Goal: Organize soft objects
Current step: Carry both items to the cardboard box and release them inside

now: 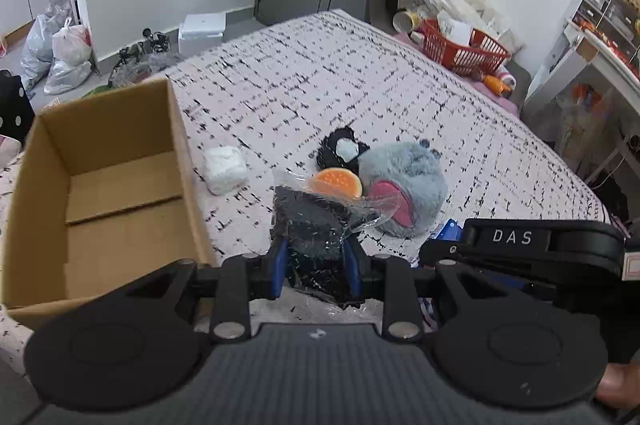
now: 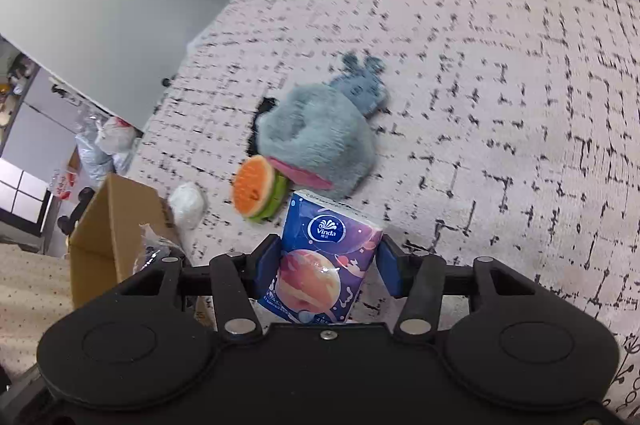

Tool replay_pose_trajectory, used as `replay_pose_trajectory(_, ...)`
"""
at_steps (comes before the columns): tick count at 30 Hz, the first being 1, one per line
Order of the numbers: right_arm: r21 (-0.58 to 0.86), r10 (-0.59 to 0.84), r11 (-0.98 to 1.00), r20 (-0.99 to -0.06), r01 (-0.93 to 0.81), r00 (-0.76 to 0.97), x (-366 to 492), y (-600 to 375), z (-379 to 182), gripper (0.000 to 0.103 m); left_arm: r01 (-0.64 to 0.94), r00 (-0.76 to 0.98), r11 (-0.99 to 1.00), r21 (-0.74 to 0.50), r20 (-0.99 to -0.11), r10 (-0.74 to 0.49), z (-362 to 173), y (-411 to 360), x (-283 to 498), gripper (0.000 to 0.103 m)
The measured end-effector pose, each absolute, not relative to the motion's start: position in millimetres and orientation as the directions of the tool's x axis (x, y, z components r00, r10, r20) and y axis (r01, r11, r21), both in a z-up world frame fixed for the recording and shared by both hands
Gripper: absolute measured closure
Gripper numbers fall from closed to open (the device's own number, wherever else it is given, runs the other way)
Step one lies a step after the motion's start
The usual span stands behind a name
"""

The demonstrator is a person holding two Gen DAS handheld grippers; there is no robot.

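My left gripper point(image 1: 316, 257) is shut on a dark fabric item in a clear plastic bag point(image 1: 316, 221), held above the bed beside an open cardboard box point(image 1: 116, 193). My right gripper point(image 2: 328, 257) is shut on a blue-purple Vinda tissue pack point(image 2: 324, 257). On the bed lie a grey plush toy point(image 1: 404, 185) point(image 2: 320, 141), an orange burger toy point(image 1: 338, 183) point(image 2: 258, 189), a white soft lump point(image 1: 224, 169) point(image 2: 187, 205) and a black plush item point(image 1: 340, 149). The box also shows at the left in the right wrist view point(image 2: 112, 237).
The bed has a patterned cover point(image 1: 320, 73). A red basket point(image 1: 460, 49) with clutter stands at the bed's far end. A white shelf unit point(image 1: 592, 57) is at the right. Plastic bags point(image 1: 64, 53) and a white foam box point(image 1: 200, 33) are on the floor.
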State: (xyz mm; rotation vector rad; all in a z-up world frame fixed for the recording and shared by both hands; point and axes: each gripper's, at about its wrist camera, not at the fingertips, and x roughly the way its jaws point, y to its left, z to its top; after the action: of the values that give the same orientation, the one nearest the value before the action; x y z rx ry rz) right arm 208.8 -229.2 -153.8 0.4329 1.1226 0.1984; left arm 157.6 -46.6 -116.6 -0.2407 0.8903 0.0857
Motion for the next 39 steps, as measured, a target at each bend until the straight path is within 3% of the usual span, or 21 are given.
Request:
replay_pose_trajectory(12,0.492,0.464,0.865,-0.715,-0.097,0.523,198,-211,-121,0.052,-0.203,0.674,0.967,-0.155,-0.739,0.023,-77,-19,135,0.074)
replay_pose_trajectory(39,0.466,0.584,0.811,-0.655,-0.353,0.479,205,-117,-90,0.052,-0.371,0.617,0.914,-0.165,-0.779,0.110,-86,74,116,0.073)
